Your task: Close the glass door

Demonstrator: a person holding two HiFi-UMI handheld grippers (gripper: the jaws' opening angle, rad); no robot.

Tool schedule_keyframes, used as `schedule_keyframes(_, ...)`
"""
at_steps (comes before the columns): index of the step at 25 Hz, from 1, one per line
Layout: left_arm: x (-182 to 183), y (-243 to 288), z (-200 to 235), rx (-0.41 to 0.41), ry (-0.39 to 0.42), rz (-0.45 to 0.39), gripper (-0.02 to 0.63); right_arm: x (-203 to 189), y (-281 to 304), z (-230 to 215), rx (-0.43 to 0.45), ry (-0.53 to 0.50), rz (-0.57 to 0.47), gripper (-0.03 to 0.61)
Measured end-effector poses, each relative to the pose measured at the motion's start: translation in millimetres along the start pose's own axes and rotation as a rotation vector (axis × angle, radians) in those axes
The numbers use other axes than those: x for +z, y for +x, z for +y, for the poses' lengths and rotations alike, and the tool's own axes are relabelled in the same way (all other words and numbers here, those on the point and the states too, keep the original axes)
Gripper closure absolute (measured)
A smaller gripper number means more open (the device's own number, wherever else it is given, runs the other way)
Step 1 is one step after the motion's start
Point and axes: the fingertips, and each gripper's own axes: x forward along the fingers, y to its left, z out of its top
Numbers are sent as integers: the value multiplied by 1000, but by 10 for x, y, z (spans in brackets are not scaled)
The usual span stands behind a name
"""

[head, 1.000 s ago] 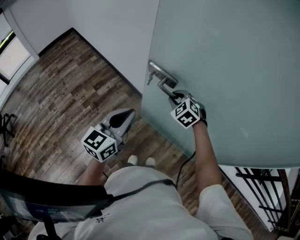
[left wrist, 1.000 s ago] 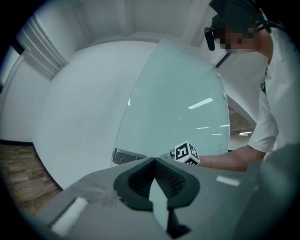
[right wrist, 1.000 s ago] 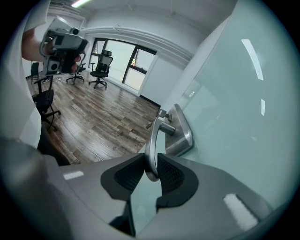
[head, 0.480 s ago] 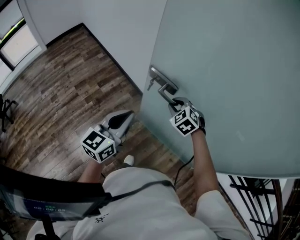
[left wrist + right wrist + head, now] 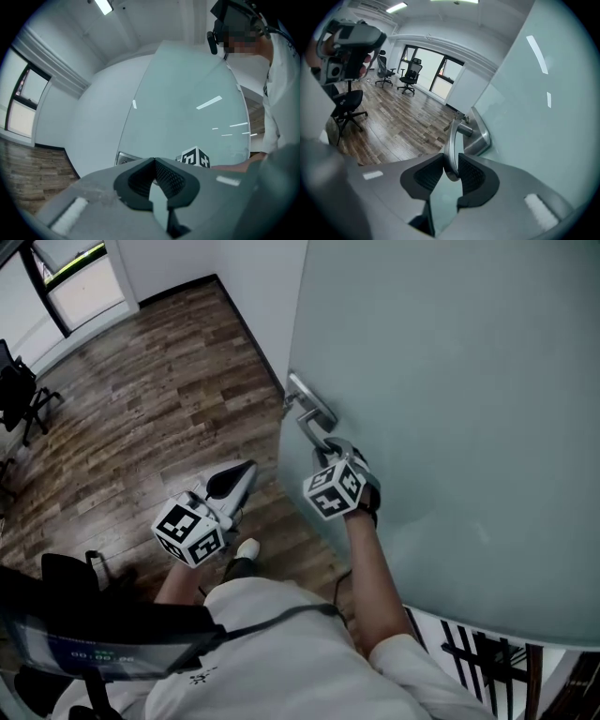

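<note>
The frosted glass door (image 5: 450, 381) fills the right of the head view, its edge running down the middle. A metal lever handle (image 5: 309, 423) on a plate sits at that edge. My right gripper (image 5: 330, 448) is closed round the lever's free end; in the right gripper view the handle (image 5: 452, 140) stands between the pads, touching both, while the jaws ease slightly apart. My left gripper (image 5: 248, 468) hangs shut and empty to the left of the door edge, apart from it. The left gripper view faces the door (image 5: 187, 117), past its closed tips (image 5: 153, 161).
Wood plank floor (image 5: 159, 399) spreads to the left. A white wall (image 5: 253, 287) meets the door edge. Office chairs (image 5: 410, 75) stand by the far window. A black chair (image 5: 23, 390) is at the left edge, and a black railing (image 5: 478, 652) shows at the lower right.
The door edge and handle have shifted left in the head view, with my right gripper still on the lever. The left gripper moved along beside it. More of the room's far end shows.
</note>
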Motion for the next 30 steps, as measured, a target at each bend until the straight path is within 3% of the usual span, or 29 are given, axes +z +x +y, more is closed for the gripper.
schedule_keyframes(10, -164, -1004, -590, 269, -37, -50, 609, 252, -421, 481, 36, -24, -48, 477)
schedule_keyframes(16, -343, -1651, -706, 422, -51, -52, 609, 325, -484, 818, 81, -41, -77, 477)
schedule_keyframes(30, -441, -2420, -937, 524, -68, -97, 609, 457, -767, 1395, 140, -106, -116, 480)
